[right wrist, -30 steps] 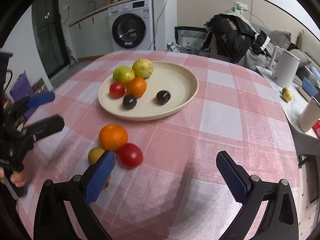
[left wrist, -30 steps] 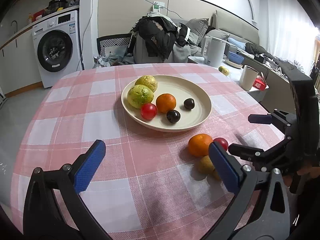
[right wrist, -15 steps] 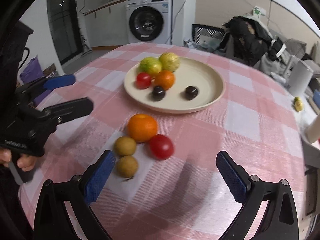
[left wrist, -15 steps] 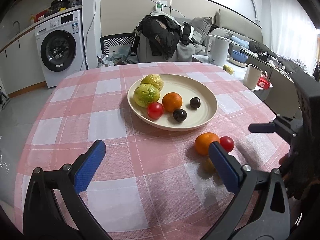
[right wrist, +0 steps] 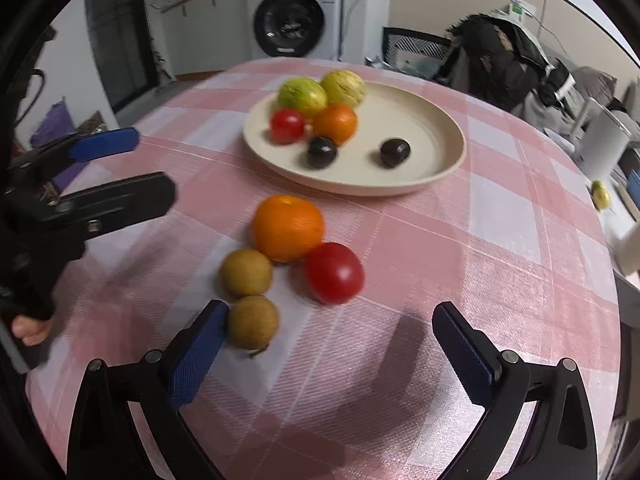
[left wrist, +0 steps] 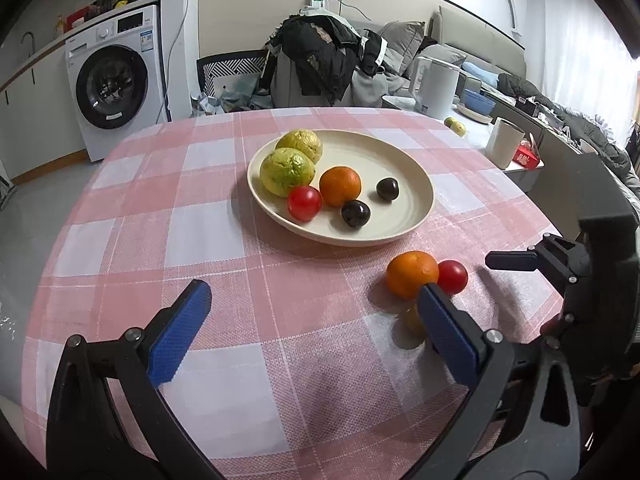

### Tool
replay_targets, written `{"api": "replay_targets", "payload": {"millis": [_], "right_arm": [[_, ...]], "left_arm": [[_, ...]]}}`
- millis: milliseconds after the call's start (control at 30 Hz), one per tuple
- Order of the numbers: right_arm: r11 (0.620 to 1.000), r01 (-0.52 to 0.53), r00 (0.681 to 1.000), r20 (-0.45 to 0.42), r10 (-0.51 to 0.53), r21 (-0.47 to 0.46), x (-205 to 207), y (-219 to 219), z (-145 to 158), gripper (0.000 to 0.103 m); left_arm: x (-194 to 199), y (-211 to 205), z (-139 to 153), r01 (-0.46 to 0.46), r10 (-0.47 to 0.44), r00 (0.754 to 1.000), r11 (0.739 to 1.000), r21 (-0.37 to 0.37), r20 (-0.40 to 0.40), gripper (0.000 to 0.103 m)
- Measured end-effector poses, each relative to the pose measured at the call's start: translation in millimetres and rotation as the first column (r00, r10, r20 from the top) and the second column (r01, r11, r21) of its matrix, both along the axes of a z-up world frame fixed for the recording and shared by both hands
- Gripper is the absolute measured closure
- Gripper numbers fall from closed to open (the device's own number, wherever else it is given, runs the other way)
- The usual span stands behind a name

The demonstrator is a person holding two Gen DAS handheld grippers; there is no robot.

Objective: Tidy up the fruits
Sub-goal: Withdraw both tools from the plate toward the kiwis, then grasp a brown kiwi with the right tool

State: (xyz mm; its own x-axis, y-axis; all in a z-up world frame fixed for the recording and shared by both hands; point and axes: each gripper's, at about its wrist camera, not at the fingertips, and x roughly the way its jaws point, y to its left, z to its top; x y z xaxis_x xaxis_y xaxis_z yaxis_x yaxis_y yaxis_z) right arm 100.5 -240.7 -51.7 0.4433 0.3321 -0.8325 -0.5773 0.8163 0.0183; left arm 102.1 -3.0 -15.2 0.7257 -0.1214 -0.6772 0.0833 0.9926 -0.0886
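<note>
A cream plate (left wrist: 416,184) (right wrist: 440,136) holds two green-yellow fruits, an orange, a red tomato and two dark plums. On the checked cloth in front of it lie a loose orange (right wrist: 287,227) (left wrist: 411,274), a red tomato (right wrist: 334,272) (left wrist: 453,276) and two small brown fruits (right wrist: 246,272), (right wrist: 253,321). My right gripper (right wrist: 326,340) is open and empty, just in front of these loose fruits. My left gripper (left wrist: 310,324) is open and empty over the cloth, left of them; its right finger hides the brown fruits.
The round table (left wrist: 132,216) has a pink checked cloth. Behind it stand a chair with dark clothes (left wrist: 320,60), a washing machine (left wrist: 112,84) and a side table with a white kettle (left wrist: 438,86) and cup (left wrist: 505,146).
My right gripper has moved forward and left toward the loose fruits, which now sit larger between its fingers. My left gripper has shifted slightly; both stay open.
</note>
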Motion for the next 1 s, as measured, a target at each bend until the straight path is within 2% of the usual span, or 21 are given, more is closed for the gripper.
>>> {"api": "replay_targets", "payload": {"millis": [233, 467, 667, 733, 800, 900, 967, 1000], "right_arm": [[0.999, 0.027, 1.000, -0.010, -0.027, -0.018, 8, -16, -1, 0.000], [0.994, 0.104, 0.994, -0.013, -0.104, -0.037, 22, -37, -1, 0.000], [0.996, 0.082, 0.996, -0.028, -0.083, -0.040, 21, -45, 0, 0.001], [0.997, 0.072, 0.997, -0.027, -0.073, -0.032, 20, -45, 0, 0.005], [0.998, 0.059, 0.997, -0.040, -0.059, -0.008, 16, -44, 1, 0.018], [0.999, 0.043, 0.998, -0.035, -0.042, 0.006, 14, -42, 3, 0.029], [1.000, 0.022, 0.999, -0.029, -0.022, 0.005, 10, -39, 4, 0.033], [1.000, 0.010, 1.000, -0.026, -0.010, 0.011, 8, -37, 4, 0.039]], "left_arm": [[3, -2, -6, 0.001, -0.001, 1.000, 1.000, 0.014, -0.019, 0.000], [4, -4, -11, 0.006, -0.005, 0.999, 1.000, 0.027, -0.039, 0.000], [5, -7, -13, 0.012, -0.011, 0.999, 0.999, 0.037, -0.047, 0.000], [6, -8, -14, 0.015, -0.013, 0.999, 0.999, 0.037, -0.052, 0.000], [6, -10, -16, 0.019, -0.016, 0.998, 0.999, 0.043, -0.056, 0.000], [5, -11, -16, 0.020, -0.018, 0.998, 0.999, 0.047, -0.055, 0.000], [5, -12, -16, 0.024, -0.022, 0.998, 0.999, 0.045, -0.057, 0.000], [5, -12, -16, 0.025, -0.023, 0.998, 0.999, 0.046, -0.058, 0.000]]}}
